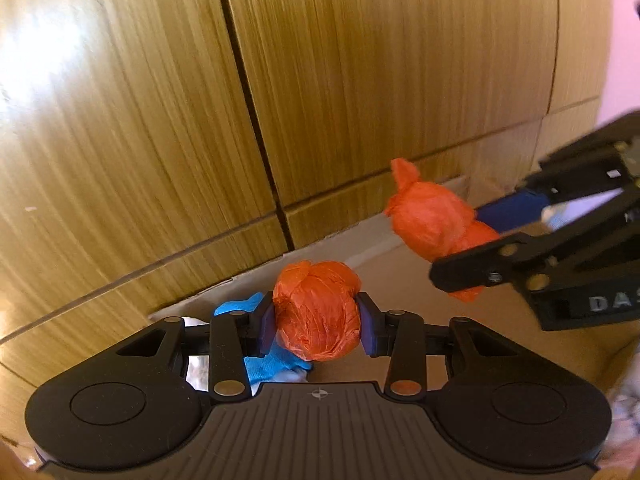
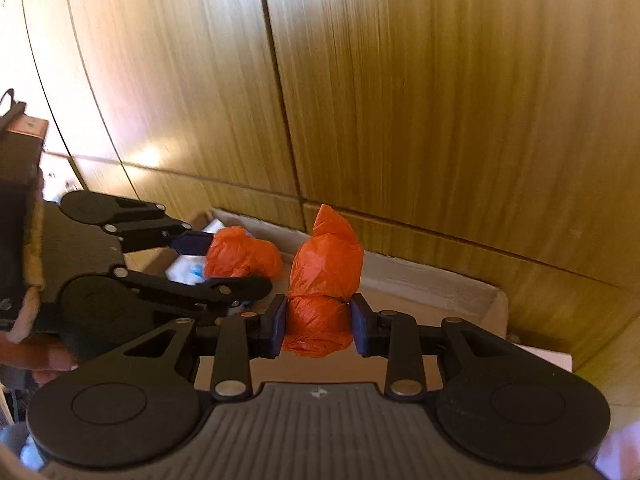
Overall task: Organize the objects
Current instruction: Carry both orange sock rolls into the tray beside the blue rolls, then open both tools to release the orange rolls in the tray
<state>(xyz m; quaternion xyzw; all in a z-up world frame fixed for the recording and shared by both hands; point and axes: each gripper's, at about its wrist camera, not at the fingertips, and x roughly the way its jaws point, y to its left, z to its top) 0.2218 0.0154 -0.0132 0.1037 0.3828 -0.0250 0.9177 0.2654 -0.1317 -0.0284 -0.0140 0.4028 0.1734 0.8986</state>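
Observation:
My left gripper (image 1: 318,322) is shut on a round orange plastic bundle (image 1: 316,308) and holds it above a cardboard box (image 1: 400,276). My right gripper (image 2: 319,318) is shut on a second, pointed orange bundle (image 2: 326,276), also over the box. In the left wrist view the right gripper (image 1: 460,236) comes in from the right with its bundle (image 1: 428,216). In the right wrist view the left gripper (image 2: 224,264) shows at the left with its bundle (image 2: 242,256). A blue and white cloth item (image 1: 276,364) lies in the box under the left gripper.
Wooden cabinet doors (image 1: 360,80) stand close behind the box and fill the background in both views (image 2: 440,100). The box's far wall (image 2: 420,276) runs along the cabinet. A white box edge (image 2: 548,356) shows at the right.

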